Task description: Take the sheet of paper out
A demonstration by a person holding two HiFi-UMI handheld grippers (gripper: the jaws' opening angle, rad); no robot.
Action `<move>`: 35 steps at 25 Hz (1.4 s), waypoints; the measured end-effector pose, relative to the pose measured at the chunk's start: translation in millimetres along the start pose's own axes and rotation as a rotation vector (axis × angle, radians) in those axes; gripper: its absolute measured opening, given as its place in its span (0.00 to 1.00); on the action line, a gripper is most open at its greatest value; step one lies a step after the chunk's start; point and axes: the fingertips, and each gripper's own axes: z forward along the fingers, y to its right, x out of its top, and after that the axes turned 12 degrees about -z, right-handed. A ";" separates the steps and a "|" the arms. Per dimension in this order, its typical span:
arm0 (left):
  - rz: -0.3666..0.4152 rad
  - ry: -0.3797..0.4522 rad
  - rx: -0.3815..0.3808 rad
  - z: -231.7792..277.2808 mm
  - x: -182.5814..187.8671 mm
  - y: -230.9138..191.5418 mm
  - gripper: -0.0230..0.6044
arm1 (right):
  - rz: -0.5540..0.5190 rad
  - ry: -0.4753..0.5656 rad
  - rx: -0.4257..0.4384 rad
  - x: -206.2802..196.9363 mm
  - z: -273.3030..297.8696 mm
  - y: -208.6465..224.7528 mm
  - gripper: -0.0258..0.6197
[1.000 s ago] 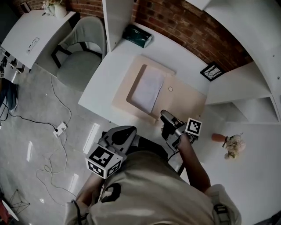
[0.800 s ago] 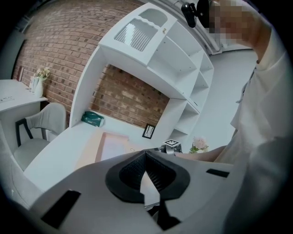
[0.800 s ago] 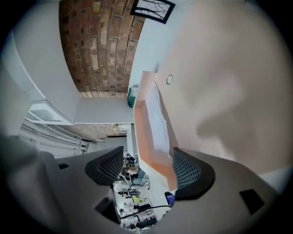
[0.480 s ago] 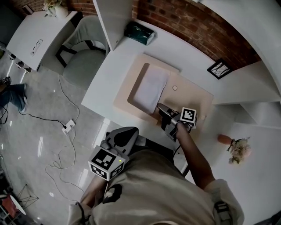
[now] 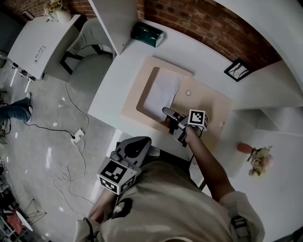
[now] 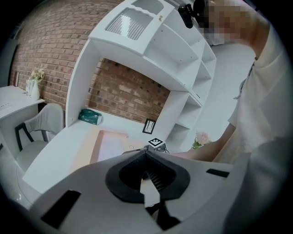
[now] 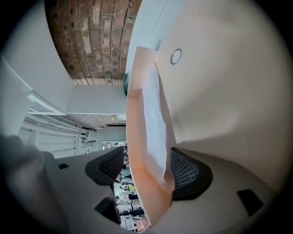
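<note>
One marker cube [image 5: 197, 119] near paper sheet [image 5: 162, 93]

no readable text, no labels, no numbers

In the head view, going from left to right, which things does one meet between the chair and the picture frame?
Chair → sheet of paper → small ring → picture frame.

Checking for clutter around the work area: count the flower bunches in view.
2: one flower bunch on the side table at upper left, another on the white surface at right. Others may be hidden.
</note>
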 end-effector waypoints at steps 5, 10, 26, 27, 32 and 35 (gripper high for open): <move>-0.013 0.022 0.002 -5.4 -2.1 -3.5 0.06 | -0.026 0.008 0.029 0.9 3.9 -6.5 0.54; -0.028 0.050 0.010 -16.1 -2.2 -10.5 0.06 | -0.069 0.010 0.077 3.9 7.7 -15.8 0.54; -0.053 0.080 0.025 -26.0 4.5 -22.4 0.06 | -0.214 -0.060 0.050 15.0 29.8 -17.9 0.54; -0.054 0.079 0.027 -25.8 4.3 -22.7 0.06 | -0.217 -0.063 0.054 15.2 32.1 -18.8 0.54; -0.062 0.065 0.034 -22.8 2.5 -23.9 0.06 | -0.263 -0.110 0.060 12.9 43.7 -22.1 0.54; -0.065 0.074 0.043 -22.0 6.0 -27.7 0.06 | -0.284 -0.117 0.046 18.0 50.3 -22.8 0.54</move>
